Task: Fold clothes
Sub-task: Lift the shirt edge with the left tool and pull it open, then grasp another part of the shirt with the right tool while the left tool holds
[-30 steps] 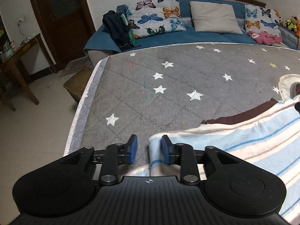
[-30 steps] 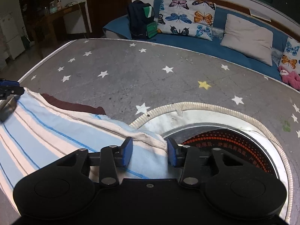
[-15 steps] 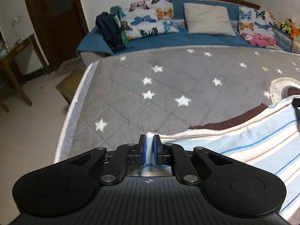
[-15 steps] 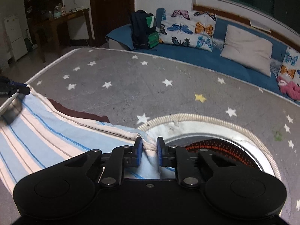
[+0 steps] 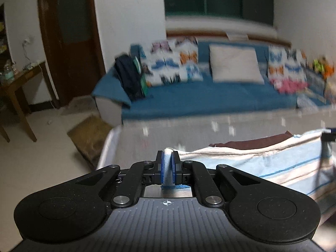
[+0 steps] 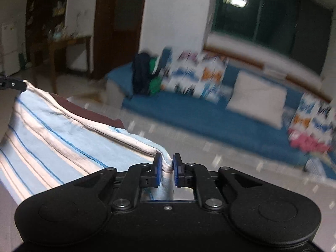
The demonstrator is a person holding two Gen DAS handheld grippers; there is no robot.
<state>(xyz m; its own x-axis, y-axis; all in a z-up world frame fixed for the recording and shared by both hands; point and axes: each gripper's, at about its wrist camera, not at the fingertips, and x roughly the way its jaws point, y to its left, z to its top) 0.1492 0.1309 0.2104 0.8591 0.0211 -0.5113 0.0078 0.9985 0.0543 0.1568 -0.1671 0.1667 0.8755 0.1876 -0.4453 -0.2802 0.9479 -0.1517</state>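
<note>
A striped garment in light blue, cream and thin blue lines, with a dark brown layer behind it, hangs stretched between my two grippers above the grey star-print mattress. My left gripper is shut on one top corner of the garment. My right gripper is shut on the other top corner; the garment slopes away to the left in that view. The left gripper's tip shows at the far left edge of the right wrist view. Both views are blurred by motion.
A blue sofa with butterfly cushions, a plain cushion, a dark backpack and pink plush toys stands beyond the mattress. A wooden table and a dark door are at the left, with tiled floor beside the mattress.
Both grippers closed on the garment's corners and then rose, lifting it off the mattress. The views tilted up from the mattress toward the sofa and window.
</note>
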